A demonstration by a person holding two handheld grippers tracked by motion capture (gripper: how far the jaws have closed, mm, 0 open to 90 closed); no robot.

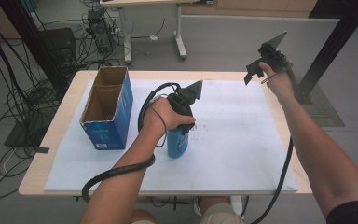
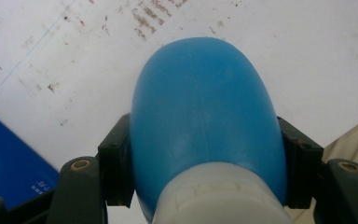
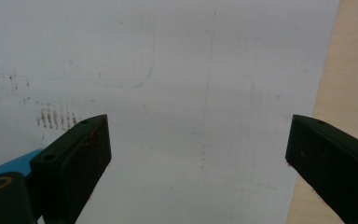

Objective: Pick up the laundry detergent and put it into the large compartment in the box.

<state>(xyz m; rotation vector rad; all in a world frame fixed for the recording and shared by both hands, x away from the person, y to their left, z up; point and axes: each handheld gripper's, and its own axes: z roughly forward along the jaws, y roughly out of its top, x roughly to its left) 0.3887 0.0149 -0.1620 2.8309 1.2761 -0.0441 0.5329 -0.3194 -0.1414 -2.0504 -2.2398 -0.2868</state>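
Clamping the blue bottle (image 1: 177, 142) just below its white cap, the left gripper (image 1: 181, 125) holds it upright on the white surface (image 1: 233, 140), just right of the open blue box (image 1: 108, 108). The right gripper (image 3: 198, 154) hangs wide open and empty, well right of the box. A straight, steady lift should keep the bottle from slipping.

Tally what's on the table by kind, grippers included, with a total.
Blue bottle: 1, clamped in the left gripper
Blue cardboard box: 1, open-topped
White mat: 1
Grippers: 2, counting the right gripper, which is open over the mat
Total: 5
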